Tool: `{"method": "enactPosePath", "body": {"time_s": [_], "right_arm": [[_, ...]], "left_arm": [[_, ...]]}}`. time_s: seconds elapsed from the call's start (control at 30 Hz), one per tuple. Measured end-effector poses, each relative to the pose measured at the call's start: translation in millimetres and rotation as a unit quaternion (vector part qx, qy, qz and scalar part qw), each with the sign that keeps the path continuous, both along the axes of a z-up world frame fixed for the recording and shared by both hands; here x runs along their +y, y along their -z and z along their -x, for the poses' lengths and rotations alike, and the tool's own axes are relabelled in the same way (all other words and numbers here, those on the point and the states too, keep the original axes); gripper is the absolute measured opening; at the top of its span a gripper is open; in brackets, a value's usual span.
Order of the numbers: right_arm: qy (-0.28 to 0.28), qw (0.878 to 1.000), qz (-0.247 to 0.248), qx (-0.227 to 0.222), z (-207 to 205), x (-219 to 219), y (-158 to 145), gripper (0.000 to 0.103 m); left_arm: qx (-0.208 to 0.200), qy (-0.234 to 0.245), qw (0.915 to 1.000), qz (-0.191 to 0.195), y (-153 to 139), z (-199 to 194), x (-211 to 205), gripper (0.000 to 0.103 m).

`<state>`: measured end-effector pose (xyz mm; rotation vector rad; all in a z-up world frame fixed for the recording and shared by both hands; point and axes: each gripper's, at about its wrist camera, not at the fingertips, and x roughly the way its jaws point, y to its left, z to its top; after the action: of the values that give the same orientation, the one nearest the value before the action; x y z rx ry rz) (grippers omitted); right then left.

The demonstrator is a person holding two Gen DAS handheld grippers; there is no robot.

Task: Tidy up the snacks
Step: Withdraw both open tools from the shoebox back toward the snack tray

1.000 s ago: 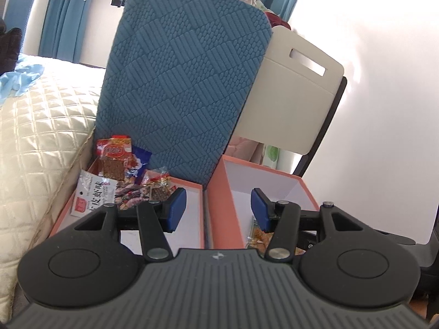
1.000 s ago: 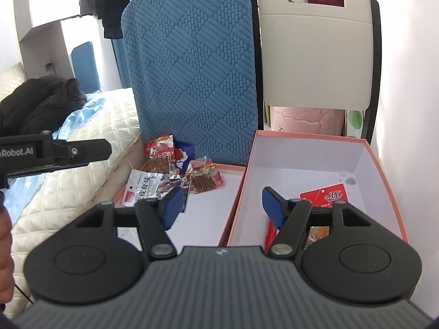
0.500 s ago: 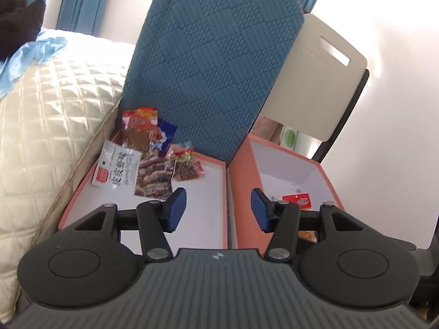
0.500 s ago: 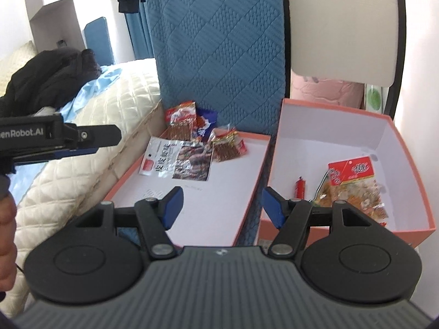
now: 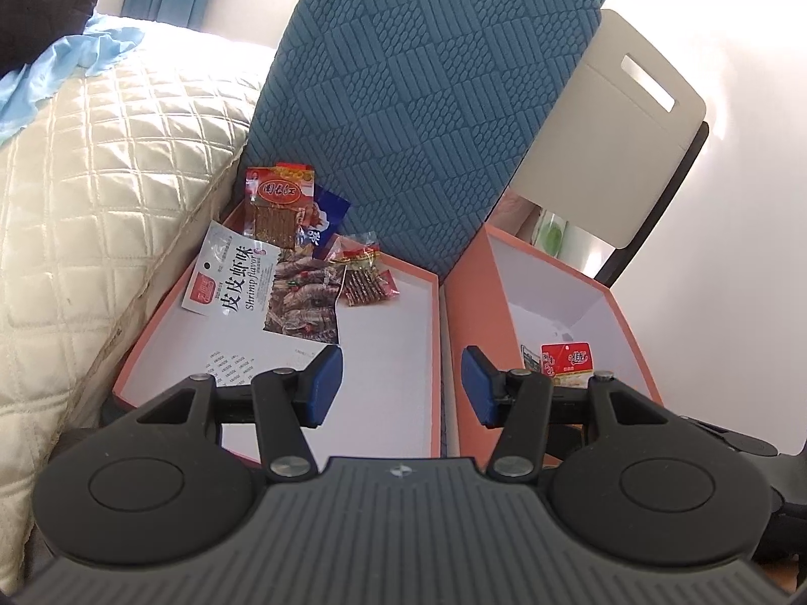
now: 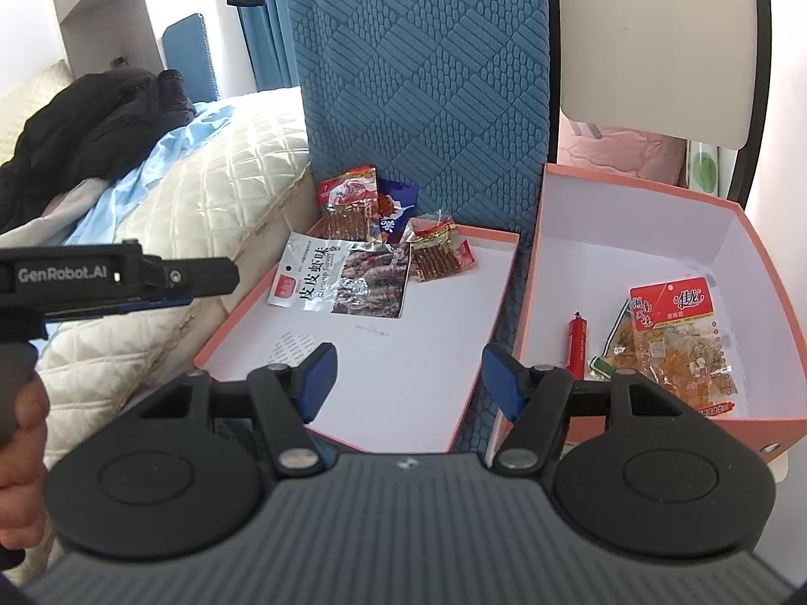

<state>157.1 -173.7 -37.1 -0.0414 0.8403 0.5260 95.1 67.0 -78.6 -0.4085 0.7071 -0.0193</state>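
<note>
Two orange boxes with white insides stand side by side. The shallow left box [image 5: 151,333] [image 6: 237,322] holds a silver shrimp snack bag [image 5: 262,285] [image 6: 343,280], a red spicy-strip pack [image 5: 277,201] [image 6: 350,206], a blue packet [image 5: 325,214] [image 6: 396,206] and a small clear pack of red strips [image 5: 365,277] [image 6: 439,249]. The deeper right box [image 5: 466,292] [image 6: 766,262] holds a red-topped snack bag [image 5: 567,360] [image 6: 676,333] and a red sausage stick [image 6: 575,340]. My left gripper [image 5: 401,385] and right gripper [image 6: 408,378] are both open and empty, above the boxes' near edges.
A blue textured cushion [image 5: 428,101] [image 6: 428,75] leans upright behind the left box. A white chair [image 5: 605,151] [image 6: 655,40] stands behind the right box. A quilted cream bed [image 5: 91,191] [image 6: 202,191] runs along the left. A white wall is on the right.
Both grippers have risen and tilted down, so the insides of both boxes show more fully. Both stay open and empty. The snacks have not moved.
</note>
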Motion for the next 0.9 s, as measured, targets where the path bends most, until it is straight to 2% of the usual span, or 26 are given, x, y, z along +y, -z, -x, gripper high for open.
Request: {"method": "enactPosePath", "body": {"time_s": [0.67,0.8,0.9], "right_arm": [[0.002,1.000,0.011,0.020,-26.1,17.2,17.2,0.066],[0.009,1.000,0.015,0.021,-35.9,21.1,20.6,0.066],[0.008,1.000,0.017,0.023,-41.9,25.1,24.1,0.066]], "left_arm": [[0.025,-0.018,0.9994,0.015,26.7,-30.2,20.2,0.058],[0.032,-0.022,0.9991,0.019,36.5,-35.3,22.9,0.065],[0.040,-0.024,0.9988,0.017,44.9,-40.6,26.5,0.065]]}}
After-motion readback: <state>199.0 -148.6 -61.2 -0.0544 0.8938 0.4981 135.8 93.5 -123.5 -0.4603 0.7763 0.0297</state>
